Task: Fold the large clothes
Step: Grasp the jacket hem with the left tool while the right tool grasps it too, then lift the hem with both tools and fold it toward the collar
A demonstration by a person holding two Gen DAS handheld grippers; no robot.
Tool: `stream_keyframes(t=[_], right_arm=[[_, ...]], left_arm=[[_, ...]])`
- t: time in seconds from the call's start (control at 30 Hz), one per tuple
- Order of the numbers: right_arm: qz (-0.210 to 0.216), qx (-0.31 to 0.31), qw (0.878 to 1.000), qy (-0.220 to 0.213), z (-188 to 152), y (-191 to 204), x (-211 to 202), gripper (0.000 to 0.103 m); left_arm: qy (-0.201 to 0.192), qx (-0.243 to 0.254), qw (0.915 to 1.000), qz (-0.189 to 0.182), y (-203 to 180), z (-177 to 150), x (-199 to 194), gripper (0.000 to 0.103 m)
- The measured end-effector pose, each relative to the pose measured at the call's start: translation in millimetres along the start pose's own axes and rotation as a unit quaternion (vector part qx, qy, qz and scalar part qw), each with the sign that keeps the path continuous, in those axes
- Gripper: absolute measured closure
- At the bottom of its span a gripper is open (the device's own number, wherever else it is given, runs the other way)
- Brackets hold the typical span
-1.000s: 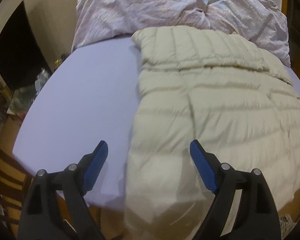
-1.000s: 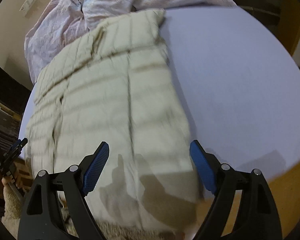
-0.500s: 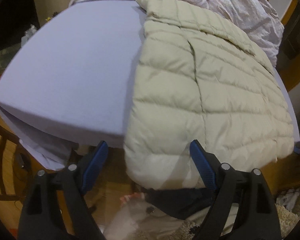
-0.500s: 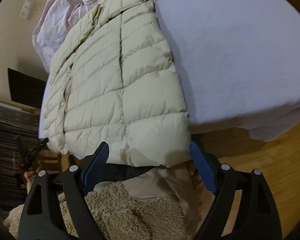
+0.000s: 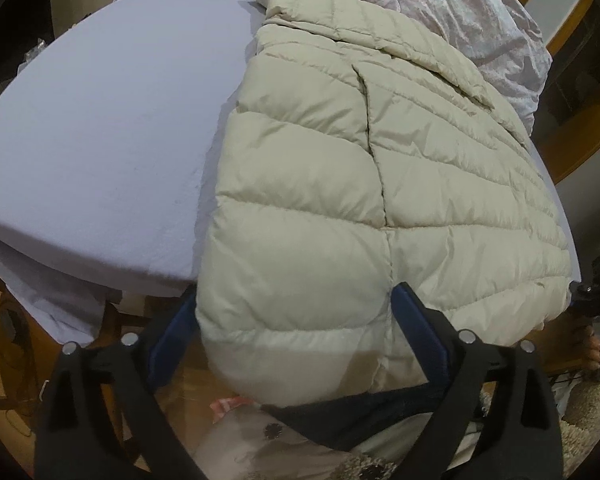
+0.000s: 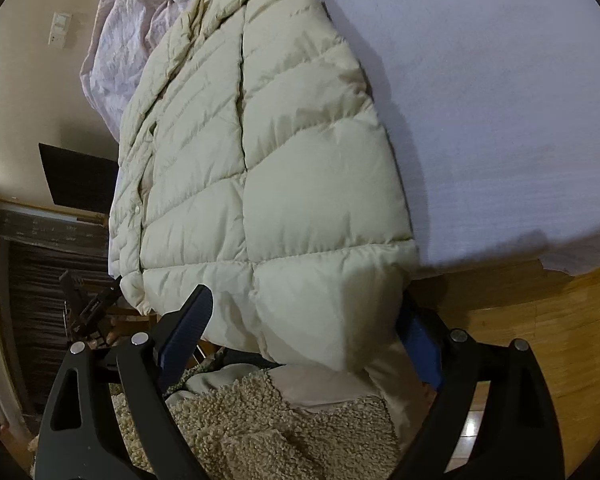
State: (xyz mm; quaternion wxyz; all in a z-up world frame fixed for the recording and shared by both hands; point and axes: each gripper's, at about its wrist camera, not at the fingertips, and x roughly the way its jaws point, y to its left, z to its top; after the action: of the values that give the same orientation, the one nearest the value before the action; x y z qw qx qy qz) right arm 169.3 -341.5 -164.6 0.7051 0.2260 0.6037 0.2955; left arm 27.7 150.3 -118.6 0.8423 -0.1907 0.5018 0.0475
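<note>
We see dim, warm indoor light in both views. The jacket [image 5: 380, 184] casts a soft shadow onto the bed sheet [image 6: 500, 100] beside it. Fisheye bending curves the bed's edges, and dark vignetting rings the corners. A glare patch brightens the wood floor [image 6: 540, 320].

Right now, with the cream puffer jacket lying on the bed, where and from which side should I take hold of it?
Grip the puffer jacket at its two hem corners, which overhang the near edge of the bed. Come from that edge, one claw per corner.
</note>
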Motion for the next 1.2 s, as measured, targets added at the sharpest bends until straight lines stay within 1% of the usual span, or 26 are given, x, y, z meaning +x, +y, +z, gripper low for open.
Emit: stream_keyframes(t=[0.03, 0.07, 0.1, 0.13, 0.17, 0.2, 0.23, 0.27, 0.33, 0.37, 0.43, 0.5, 0.6, 0.7, 0.77, 0.87, 0.93, 1.03, 1.13, 1.2], right_arm=[[0.001, 0.001, 1.0, 0.002, 0.2, -0.8, 1.4, 0.016], [0.003, 0.002, 1.0, 0.003, 0.0, -0.7, 3.1, 0.026], [0.002, 0.001, 1.0, 0.004, -1.1, 1.3, 4.7, 0.03], [0.003, 0.0, 1.0, 0.006, -1.4, 1.9, 5.3, 0.035], [0.006, -0.001, 1.0, 0.009, -2.4, 3.2, 5.0, 0.043], [0.008, -0.003, 1.0, 0.01, -2.8, 4.5, 4.3, 0.047], [0.008, -0.005, 1.0, 0.011, -3.0, 5.1, 3.5, 0.054], [0.009, -0.008, 1.0, 0.012, -4.1, 7.3, 0.8, 0.061], [0.005, -0.016, 1.0, 0.014, -5.6, 12.4, -2.2, 0.068], [0.003, -0.019, 1.0, 0.014, -6.7, 14.5, -3.1, 0.072], [-0.003, -0.029, 1.0, 0.012, -8.4, 19.6, -7.5, 0.076], [-0.007, -0.038, 0.999, 0.009, -9.3, 25.6, -14.5, 0.079], [-0.017, -0.059, 0.998, -0.003, -9.0, 38.3, -28.1, 0.081], [-0.028, -0.078, 0.996, -0.02, -6.6, 53.7, -39.4, 0.083], [-0.035, -0.093, 0.994, -0.036, -1.0, 63.2, -49.0, 0.083], [-0.057, -0.113, 0.99, -0.066, 13.3, 79.8, -59.6, 0.084], [-0.064, -0.124, 0.987, -0.085, 25.8, 88.9, -64.3, 0.084], [-0.09, -0.143, 0.978, -0.123, 53.8, 109.4, -67.1, 0.084], [-0.111, -0.15, 0.971, -0.149, 78.8, 122.6, -62.5, 0.084], [-0.126, -0.151, 0.967, -0.163, 100.5, 129.9, -57.7, 0.084]], left_arm=[[0.0, 0.001, 1.0, 0.001, -0.6, 0.1, 0.7, 0.008], [0.0, 0.002, 1.0, 0.003, -0.6, 0.2, 0.7, 0.008], [0.001, 0.003, 1.0, 0.005, -1.4, 0.0, 0.3, 0.011], [0.002, 0.005, 1.0, 0.005, -3.0, -0.4, -1.0, 0.016], [0.004, 0.008, 0.9999, 0.006, -4.7, -0.5, -2.7, 0.02], [0.005, 0.01, 0.9999, 0.006, -5.3, -1.0, -4.7, 0.027], [0.007, 0.012, 0.9999, 0.006, -6.3, -1.2, -6.3, 0.035], [0.008, 0.016, 0.9998, 0.007, -9.0, -1.5, -8.7, 0.04], [0.008, 0.025, 0.9996, 0.002, -13.7, -2.3, -13.1, 0.064], [0.008, 0.033, 0.9994, 0.006, -17.4, -2.6, -16.9, 0.07], [0.008, 0.042, 0.999, 0.013, -20.8, -2.9, -22.3, 0.085], [0.009, 0.047, 0.9986, 0.02, -23.2, -1.6, -27.2, 0.091], [0.0, 0.062, 0.9974, 0.036, -29.9, 4.9, -37.2, 0.094], [-0.02, 0.075, 0.9958, 0.048, -37.0, 16.7, -51.1, 0.095], [-0.042, 0.083, 0.9939, 0.059, -40.5, 27.3, -62.2, 0.095], [-0.072, 0.083, 0.991, 0.076, -43.8, 48.1, -75.2, 0.095], [-0.09, 0.084, 0.9882, 0.09, -47.0, 63.2, -79.8, 0.095], [-0.116, 0.089, 0.9831, 0.111, -54.6, 92.4, -82.4, 0.095], [-0.131, 0.091, 0.9789, 0.128, -58.5, 115.1, -80.1, 0.095], [-0.138, 0.09, 0.9764, 0.14, -61.3, 136.1, -74.2, 0.095]])
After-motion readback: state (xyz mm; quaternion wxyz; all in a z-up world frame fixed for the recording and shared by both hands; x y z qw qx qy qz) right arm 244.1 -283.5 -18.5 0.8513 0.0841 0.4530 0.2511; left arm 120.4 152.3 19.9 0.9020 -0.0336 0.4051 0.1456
